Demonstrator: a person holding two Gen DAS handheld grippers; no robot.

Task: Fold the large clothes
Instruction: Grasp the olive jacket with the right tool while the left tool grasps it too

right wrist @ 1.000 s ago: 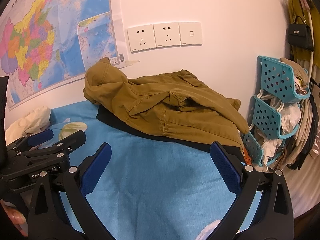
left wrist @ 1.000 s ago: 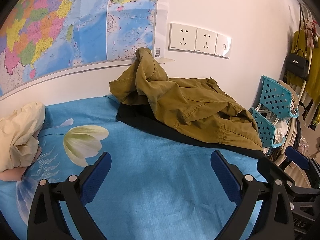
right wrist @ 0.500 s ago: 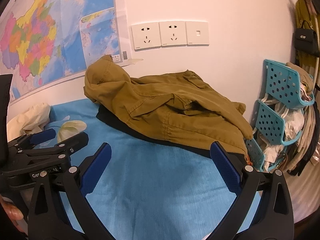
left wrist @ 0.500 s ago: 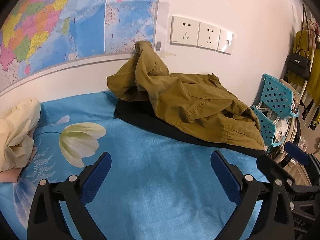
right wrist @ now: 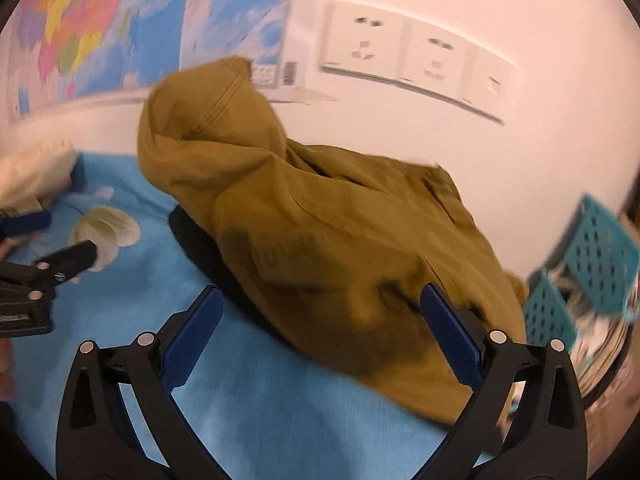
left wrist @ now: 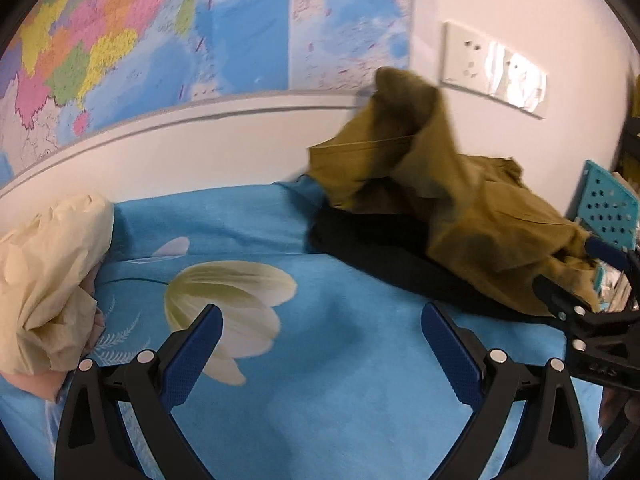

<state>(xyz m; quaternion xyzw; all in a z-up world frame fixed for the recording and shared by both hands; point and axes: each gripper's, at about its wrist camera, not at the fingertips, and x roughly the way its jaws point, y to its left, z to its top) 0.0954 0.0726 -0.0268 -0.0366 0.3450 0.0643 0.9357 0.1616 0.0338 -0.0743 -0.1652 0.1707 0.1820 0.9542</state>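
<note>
Straight ahead in the left wrist view, the left tongs (left wrist: 320,332) stand wide apart and hold nothing, above the blue bed sheet (left wrist: 340,400) with its printed white tulip (left wrist: 228,300). An olive-brown jacket (left wrist: 448,208) lies crumpled at the far right of the bed against the wall, on top of a black garment (left wrist: 384,256). A cream cloth (left wrist: 44,280) is bunched at the left edge. The right tongs (left wrist: 584,284) show at the right edge, just beside the jacket's near hem; whether they touch it is hard to say, as the picture is blurred. A map (left wrist: 160,32) hangs on the wall.

From the right wrist view, the right tongs (right wrist: 320,332) are likewise spread wide and empty, with the jacket (right wrist: 328,240) lying between and beyond their tips. Wall sockets (right wrist: 412,56) sit above it, and a teal plastic rack (right wrist: 588,260) stands to the right.
</note>
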